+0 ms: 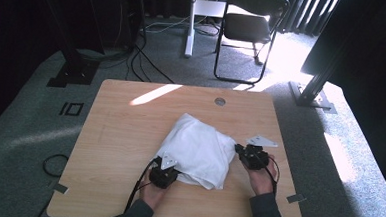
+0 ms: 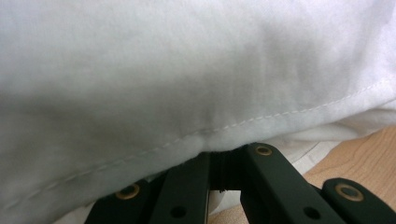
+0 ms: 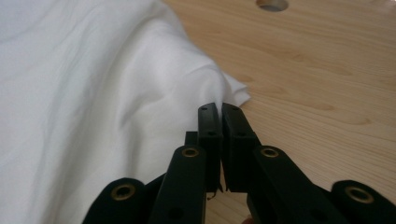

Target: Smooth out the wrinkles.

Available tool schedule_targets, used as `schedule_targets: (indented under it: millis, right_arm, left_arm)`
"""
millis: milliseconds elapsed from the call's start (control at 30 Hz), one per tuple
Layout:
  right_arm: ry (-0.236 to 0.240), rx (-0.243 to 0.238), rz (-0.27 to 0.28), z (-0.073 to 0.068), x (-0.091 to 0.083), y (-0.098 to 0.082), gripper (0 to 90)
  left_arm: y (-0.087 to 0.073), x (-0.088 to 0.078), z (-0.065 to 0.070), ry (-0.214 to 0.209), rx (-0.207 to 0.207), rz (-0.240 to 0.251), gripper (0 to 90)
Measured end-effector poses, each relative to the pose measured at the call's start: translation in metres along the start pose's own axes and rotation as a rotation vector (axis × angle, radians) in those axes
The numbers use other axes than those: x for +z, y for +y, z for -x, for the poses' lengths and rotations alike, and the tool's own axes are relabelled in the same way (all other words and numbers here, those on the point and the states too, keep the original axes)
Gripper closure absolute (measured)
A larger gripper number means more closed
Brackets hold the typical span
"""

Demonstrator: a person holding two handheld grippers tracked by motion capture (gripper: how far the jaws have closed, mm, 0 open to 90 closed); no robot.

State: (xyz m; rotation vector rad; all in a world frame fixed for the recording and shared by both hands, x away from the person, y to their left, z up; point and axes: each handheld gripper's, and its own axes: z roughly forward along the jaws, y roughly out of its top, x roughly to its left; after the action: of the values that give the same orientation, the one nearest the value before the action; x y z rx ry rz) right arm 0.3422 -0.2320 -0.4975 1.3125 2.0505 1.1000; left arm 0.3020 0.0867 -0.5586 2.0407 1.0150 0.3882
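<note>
white cloth (image 1: 199, 151) lies bunched at the middle of the wooden table (image 1: 124, 135). left gripper (image 1: 165, 173) is clenched on its near hem, jaw tips buried under the fold. right gripper (image 1: 247, 154) is pinched on the cloth's right corner; the fabric between its pads is hard to make out.

Right claw (image 3: 219, 108) pinched together at the white cloth's (image 3: 93, 93) edge.

A lab or studio recording space: grey carpet (image 1: 24, 129), dark curtains (image 1: 306, 14), black metal rig stands (image 1: 314, 90), loose cables (image 1: 133, 60), a folding chair (image 1: 247, 29), and, beneath the jaws, a plain wooden table (image 1: 124, 135).
</note>
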Motion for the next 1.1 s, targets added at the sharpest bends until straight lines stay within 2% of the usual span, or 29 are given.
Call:
schedule_targets:
  millis: [33,67,100,133,200,233,267,300,333,367,467,500,533,567,600,633,667,700,733,767,800,833,867,900,967,1000,1033,1067,1100]
  right_arm:
    - [0.000,0.000,0.000,0.000,0.000,0.000,88.2]
    - [-0.028,0.029,0.035,0.011,-0.011,-0.002,88.3]
    - [-0.039,0.051,0.045,0.016,-0.015,-0.004,88.2]
    - [-0.039,0.051,0.045,0.016,-0.015,-0.004,88.2]
    - [-0.055,0.079,0.034,0.025,-0.018,-0.010,88.2]
    - [-0.043,0.066,-0.032,0.027,-0.012,-0.022,88.0]
    - [-0.043,0.066,-0.032,0.027,-0.012,-0.022,88.0]
    - [-0.016,0.053,-0.082,0.025,-0.006,-0.033,87.7]
    - [-0.016,0.053,-0.082,0.025,-0.006,-0.033,87.7]
    - [0.012,0.045,-0.130,0.021,-0.001,-0.044,87.5]
    - [0.028,0.047,-0.156,0.018,-0.001,-0.047,86.0]
    - [0.014,0.051,-0.147,0.017,-0.005,-0.046,81.3]
    - [-0.001,0.060,-0.127,0.016,-0.010,-0.043,71.9]
    - [-0.029,0.074,-0.087,0.014,-0.017,-0.037,64.6]
    - [-0.030,0.077,0.000,0.007,-0.031,-0.027,55.5]
    - [-0.030,0.077,0.000,0.007,-0.031,-0.027,55.5]
    - [-0.026,0.070,0.026,0.003,-0.035,-0.023,52.9]
    - [0.002,0.046,0.067,-0.008,-0.040,-0.016,50.4]
    - [0.053,0.019,0.087,-0.020,-0.040,-0.012,47.6]
    - [0.053,0.019,0.087,-0.020,-0.040,-0.012,47.6]
    - [0.104,0.017,0.083,-0.029,-0.037,-0.010,45.6]
    - [0.155,0.008,0.065,-0.037,-0.032,-0.010,43.6]
    - [0.180,-0.028,0.017,-0.052,-0.022,-0.014,42.7]
    - [0.180,-0.042,0.001,-0.056,-0.018,-0.016,41.8]
    - [0.196,-0.070,-0.088,-0.069,-0.003,-0.030,41.1]
    - [0.189,-0.071,-0.124,-0.072,0.003,-0.036,40.6]
    - [0.189,-0.071,-0.124,-0.072,0.003,-0.036,40.6]
    - [0.184,-0.075,-0.151,-0.073,0.006,-0.040,40.6]
    - [0.172,-0.077,-0.198,-0.074,0.015,-0.048,40.3]
  left_arm:
    - [0.000,0.000,0.000,0.003,0.004,-0.001,90.0]
    - [0.000,0.000,0.000,0.002,-0.002,-0.001,90.0]
    - [0.000,0.000,-0.001,-0.005,-0.012,-0.002,90.0]
    - [0.000,0.000,-0.001,-0.005,-0.012,-0.002,90.0]
    - [0.001,0.001,0.000,0.000,-0.010,-0.004,90.0]
    - [0.001,0.001,0.000,0.000,-0.009,-0.004,90.0]
    - [0.001,0.001,0.000,0.000,-0.009,-0.004,90.0]
    - [0.001,0.001,-0.001,-0.001,-0.012,-0.004,90.0]
    - [0.001,0.001,-0.001,-0.001,-0.011,-0.004,90.0]
    - [0.001,0.001,0.000,0.001,-0.009,-0.004,90.0]
    - [0.001,0.001,0.000,0.006,-0.002,-0.003,90.0]
    - [0.001,0.001,0.001,0.008,0.002,-0.004,90.0]
    - [0.001,0.001,0.001,0.011,0.003,-0.003,90.0]
    - [0.001,0.001,0.001,0.011,0.004,-0.002,90.0]
    - [0.001,0.001,0.002,0.015,0.007,-0.001,90.0]
    - [0.001,0.001,0.002,0.018,0.009,-0.001,90.0]
    - [0.001,0.001,0.003,0.026,0.016,-0.001,90.0]
    - [0.001,0.001,0.004,0.029,0.018,0.001,90.0]
    - [0.001,0.001,0.005,0.034,0.025,0.001,90.0]
    - [0.001,0.001,0.006,0.039,0.027,0.002,90.0]
    - [0.000,0.001,0.006,0.039,0.024,0.003,90.0]
    - [0.000,0.000,0.005,0.036,0.021,0.002,90.0]
    - [0.000,0.000,0.005,0.035,0.017,0.002,90.0]
    - [0.000,0.000,0.005,0.033,0.014,0.005,90.0]
    - [0.000,0.000,0.005,0.032,0.011,0.006,90.0]
    - [-0.001,-0.001,0.005,0.030,0.011,0.005,90.0]
    - [-0.001,-0.001,0.005,0.030,0.011,0.005,90.0]
    - [-0.001,-0.001,0.005,0.025,0.008,0.007,90.0]
    - [-0.002,-0.002,0.005,0.018,0.003,0.009,90.0]
